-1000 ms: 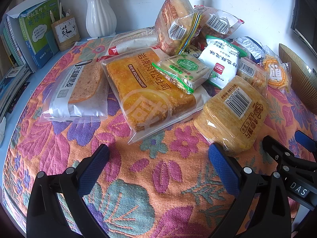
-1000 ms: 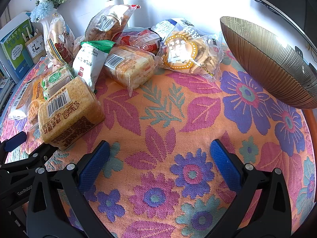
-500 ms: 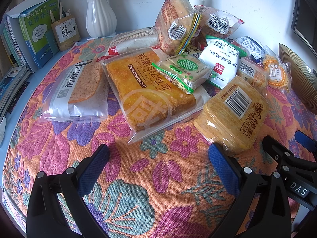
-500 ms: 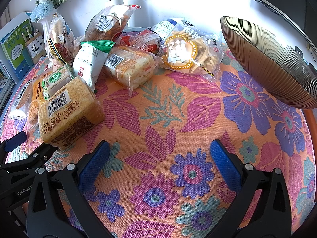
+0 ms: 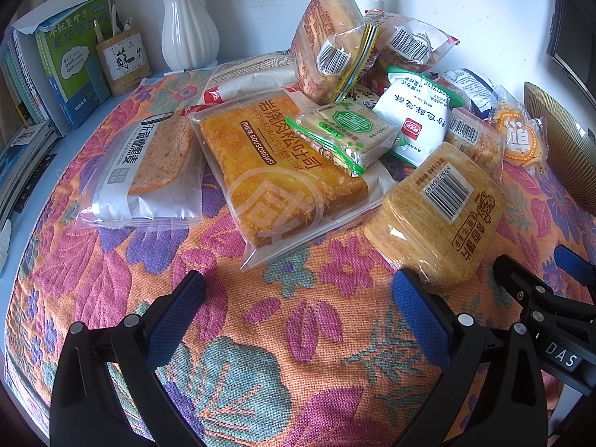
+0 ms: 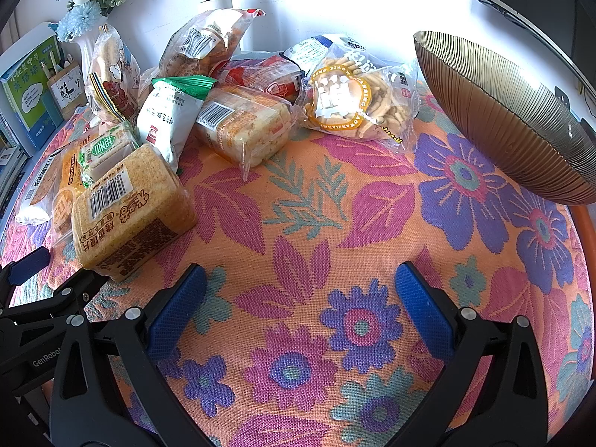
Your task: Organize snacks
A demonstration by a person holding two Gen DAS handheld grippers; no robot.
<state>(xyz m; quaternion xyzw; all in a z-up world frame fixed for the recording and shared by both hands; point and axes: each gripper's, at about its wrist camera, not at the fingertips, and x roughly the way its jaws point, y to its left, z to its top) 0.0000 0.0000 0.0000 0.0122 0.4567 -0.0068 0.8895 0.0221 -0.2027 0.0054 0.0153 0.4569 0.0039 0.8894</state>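
gold bowl (image 6: 514,111) cut off at frame edge | left claw (image 5: 298,287) apart | right claw (image 6: 300,279) apart, empty

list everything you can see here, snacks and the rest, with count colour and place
toast-slice pack: 1, golden, barcode on top, nearest the grippers
flat meat-floss toast bag: 1, orange, mid cloth
brown bread pack: 1, white wrapper, left of the toast bag
green-print cracker pack: 1, lying on the toast bag
white pouch: 1, green top seal, mid pile
clear cake pack: 1, yellow, right of the pouch
fried stick snack bag: 1, tan, beside the bowl
upright bread bags: 2, clear, at the back
bowl: 1, ribbed gold, right
vase: 1, white, back left
books: several, green and blue, far left
tablecloth: 1, orange floral
left gripper: open, empty
right gripper: open, empty
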